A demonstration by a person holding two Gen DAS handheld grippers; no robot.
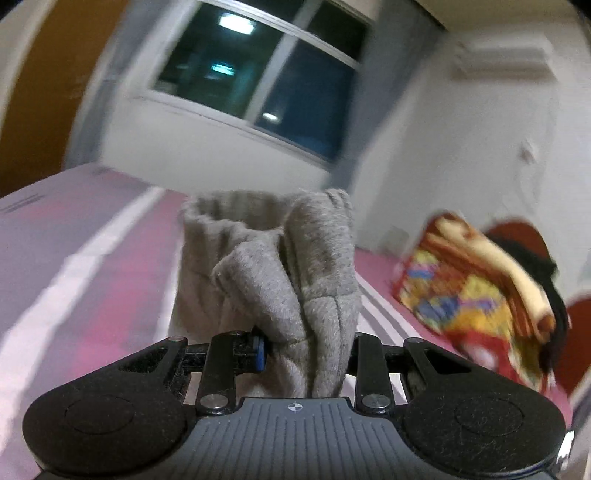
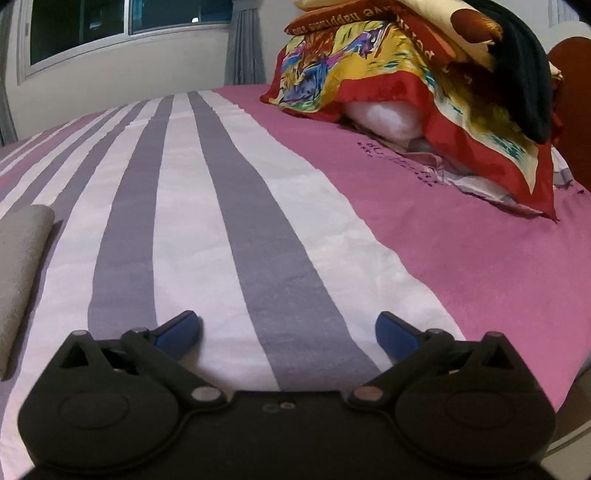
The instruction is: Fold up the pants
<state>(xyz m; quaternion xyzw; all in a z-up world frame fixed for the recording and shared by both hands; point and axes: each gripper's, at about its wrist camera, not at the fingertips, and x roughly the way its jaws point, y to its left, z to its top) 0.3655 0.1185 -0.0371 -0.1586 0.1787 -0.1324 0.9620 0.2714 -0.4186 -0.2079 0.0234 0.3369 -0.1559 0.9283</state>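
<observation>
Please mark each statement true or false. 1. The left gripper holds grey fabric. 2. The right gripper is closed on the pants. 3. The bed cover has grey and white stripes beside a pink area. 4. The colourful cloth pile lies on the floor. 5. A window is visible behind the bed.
1. True: the left gripper is shut on the grey pants, which rise bunched in front of it.
2. False: the right gripper is open, with only the striped bed cover between its fingers.
3. True.
4. False: the colourful cloth pile lies on the bed, on the pink part.
5. True: the window shows dark beyond the bed.
</observation>
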